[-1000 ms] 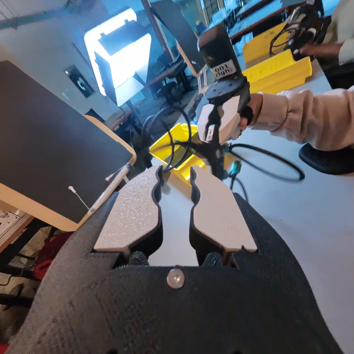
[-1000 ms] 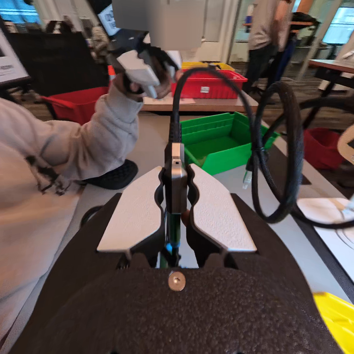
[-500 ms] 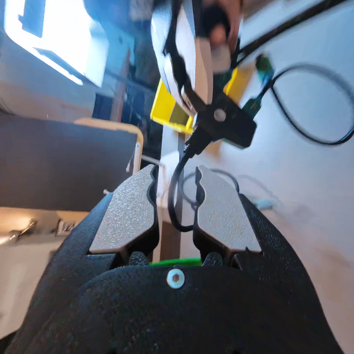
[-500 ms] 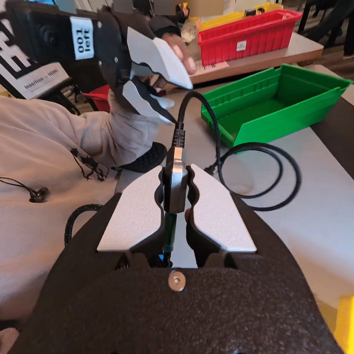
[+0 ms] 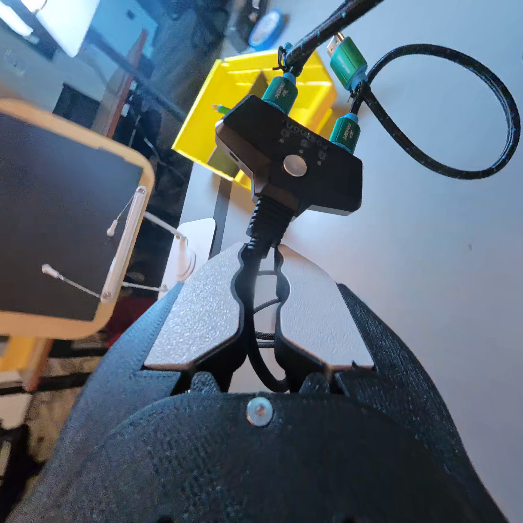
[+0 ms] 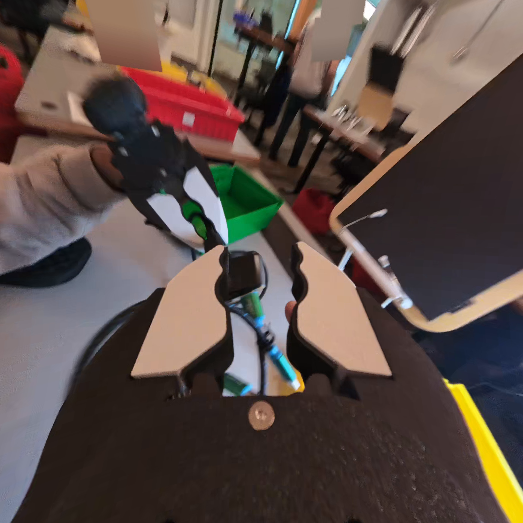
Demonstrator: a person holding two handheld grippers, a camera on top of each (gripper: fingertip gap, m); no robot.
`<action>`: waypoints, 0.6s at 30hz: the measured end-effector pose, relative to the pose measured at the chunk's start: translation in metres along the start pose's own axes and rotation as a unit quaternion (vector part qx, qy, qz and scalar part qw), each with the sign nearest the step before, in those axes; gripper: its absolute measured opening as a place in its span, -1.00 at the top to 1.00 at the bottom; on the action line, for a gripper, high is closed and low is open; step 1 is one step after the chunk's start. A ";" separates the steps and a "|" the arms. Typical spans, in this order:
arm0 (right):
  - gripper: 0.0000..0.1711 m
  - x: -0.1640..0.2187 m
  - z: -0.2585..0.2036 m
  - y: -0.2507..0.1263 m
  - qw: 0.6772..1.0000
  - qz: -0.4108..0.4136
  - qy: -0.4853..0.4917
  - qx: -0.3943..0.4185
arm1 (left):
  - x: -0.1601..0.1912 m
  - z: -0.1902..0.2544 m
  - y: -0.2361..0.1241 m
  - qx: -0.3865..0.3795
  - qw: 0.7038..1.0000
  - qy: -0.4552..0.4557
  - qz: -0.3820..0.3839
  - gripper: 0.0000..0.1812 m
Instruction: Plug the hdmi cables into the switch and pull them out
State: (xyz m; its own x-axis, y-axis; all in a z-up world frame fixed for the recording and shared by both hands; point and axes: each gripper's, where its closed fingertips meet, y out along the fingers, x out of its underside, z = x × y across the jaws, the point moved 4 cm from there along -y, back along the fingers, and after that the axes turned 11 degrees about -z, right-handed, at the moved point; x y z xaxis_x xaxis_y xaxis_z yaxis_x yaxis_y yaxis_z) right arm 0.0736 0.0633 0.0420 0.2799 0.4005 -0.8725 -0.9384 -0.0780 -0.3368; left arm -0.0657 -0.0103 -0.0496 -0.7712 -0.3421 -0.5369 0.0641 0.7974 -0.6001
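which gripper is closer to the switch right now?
Left. The left gripper is at the pigtail cable leaving the switch. The right gripper is open just behind it, not touching.

One switch (image 5: 294,158), three green HDMI plugs (image 5: 343,134), one yellow bin (image 5: 235,113), one green bin (image 6: 249,201), two grippers (image 6: 257,260).

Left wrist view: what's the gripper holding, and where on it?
The left gripper appears to be pinching the black lead of the switch, just behind its ribbed strain relief. The right gripper is open and holds nothing.
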 end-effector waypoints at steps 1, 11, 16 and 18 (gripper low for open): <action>0.51 -0.013 -0.002 -0.019 0.999 0.028 -0.007 0.018 | 0.002 -0.008 0.000 -0.004 0.999 -0.041 0.008 0.81; 0.55 -0.017 -0.046 0.012 0.989 -0.032 -0.131 0.055 | 0.033 -0.048 0.005 0.069 0.934 -0.333 0.106 0.88; 0.54 0.027 -0.041 0.097 0.982 -0.097 -0.135 0.093 | 0.042 -0.058 0.003 0.099 0.899 -0.401 0.147 0.89; 0.53 0.041 -0.026 0.110 0.960 -0.115 -0.184 0.175 | 0.043 -0.061 -0.002 0.107 0.887 -0.417 0.164 0.89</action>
State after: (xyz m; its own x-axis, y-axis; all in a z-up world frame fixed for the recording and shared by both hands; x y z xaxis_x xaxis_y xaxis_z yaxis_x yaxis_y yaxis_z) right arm -0.0126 0.0473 -0.0403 0.4580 0.6713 -0.5828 -0.8889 0.3376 -0.3098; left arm -0.1374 0.0040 -0.0353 0.0431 -0.4286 -0.9025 0.3858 0.8404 -0.3807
